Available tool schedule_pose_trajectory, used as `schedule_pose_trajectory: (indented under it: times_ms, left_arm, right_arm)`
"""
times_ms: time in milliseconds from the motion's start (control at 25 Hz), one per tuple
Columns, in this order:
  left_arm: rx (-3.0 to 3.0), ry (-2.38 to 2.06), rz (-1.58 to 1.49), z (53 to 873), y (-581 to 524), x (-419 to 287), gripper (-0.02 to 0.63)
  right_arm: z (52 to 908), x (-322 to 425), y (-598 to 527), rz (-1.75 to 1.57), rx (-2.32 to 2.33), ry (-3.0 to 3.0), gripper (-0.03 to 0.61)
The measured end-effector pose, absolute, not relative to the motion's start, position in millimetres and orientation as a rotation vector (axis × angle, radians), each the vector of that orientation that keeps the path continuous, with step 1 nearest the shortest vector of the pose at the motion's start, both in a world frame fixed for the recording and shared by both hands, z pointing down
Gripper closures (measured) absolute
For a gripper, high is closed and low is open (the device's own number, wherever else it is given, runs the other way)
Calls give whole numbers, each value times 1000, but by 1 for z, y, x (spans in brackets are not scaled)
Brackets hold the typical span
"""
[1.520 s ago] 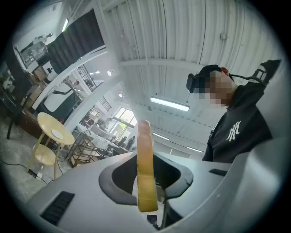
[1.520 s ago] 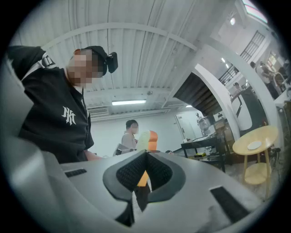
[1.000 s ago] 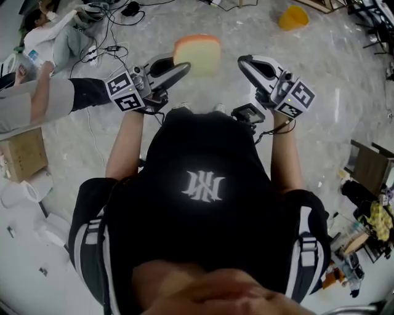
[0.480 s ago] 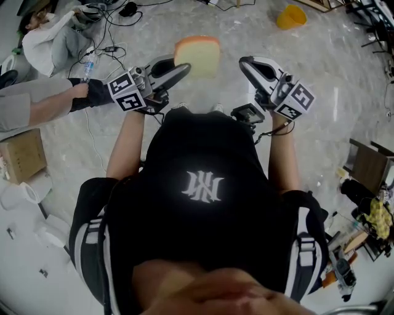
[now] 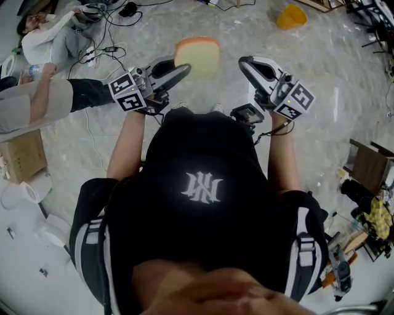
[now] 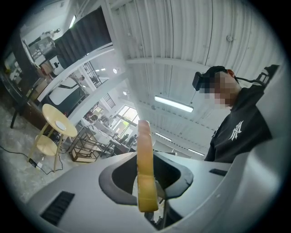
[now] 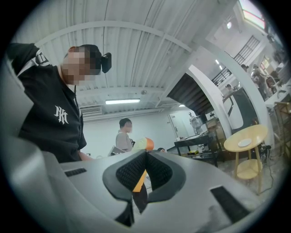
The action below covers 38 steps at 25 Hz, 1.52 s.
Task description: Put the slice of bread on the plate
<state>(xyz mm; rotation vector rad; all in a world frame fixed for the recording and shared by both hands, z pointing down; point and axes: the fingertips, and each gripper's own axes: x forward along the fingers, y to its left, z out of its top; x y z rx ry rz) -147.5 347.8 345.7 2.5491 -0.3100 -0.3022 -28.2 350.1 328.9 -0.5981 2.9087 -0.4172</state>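
Note:
A slice of bread (image 5: 197,55) with a tan crust is held edge-on between the jaws of my left gripper (image 5: 184,67), out in front of my chest. The left gripper view shows the slice (image 6: 144,168) standing upright in that gripper (image 6: 146,186), pinched at its lower part. My right gripper (image 5: 246,61) is level beside it, a short way to the right, shut with nothing in it. In the right gripper view its pads meet (image 7: 146,157), and the bread (image 7: 146,144) peeks over them. A small white plate-like disc (image 7: 244,142) lies on a round yellow table (image 7: 254,133).
The round yellow table (image 6: 59,122) also shows far left in the left gripper view. A person (image 5: 43,98) sits on the floor at upper left among cables. A yellow object (image 5: 292,17), a cardboard box (image 5: 21,154) and clutter (image 5: 369,209) lie around. Another person (image 7: 123,134) stands behind.
Both grippers and the bread have kept still. Only the seated person's arm at the left has shifted.

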Motion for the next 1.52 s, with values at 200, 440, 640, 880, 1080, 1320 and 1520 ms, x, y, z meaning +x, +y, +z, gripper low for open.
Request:
schedule_pose_trajectory:
  times_ms: [200, 440, 640, 880, 1080, 1320, 1520]
  left_arm:
    - [2541, -307, -293, 347, 350, -147, 508]
    - [2536, -307, -289, 348, 350, -147, 509]
    - [2535, -307, -285, 349, 351, -147, 508]
    - [2533, -311, -282, 350, 350, -147, 508]
    - [2531, -313, -274, 353, 350, -147, 508]
    - [2530, -316, -271, 354, 350, -147, 508]
    - [2528, -314, -272, 354, 349, -147, 508]
  right_arm:
    - [330, -28, 349, -434, -604, 2902, 575]
    - [332, -29, 349, -444, -604, 2905, 575]
    - [332, -29, 349, -448, -606, 2902, 575]
    - [332, -28, 347, -450, -607, 2902, 575]
    - [335, -27, 347, -454, -605, 2911, 575]
    - [335, -26, 348, -451, -602, 2915, 575]
    - [336, -27, 347, -451, -597, 2921, 575]
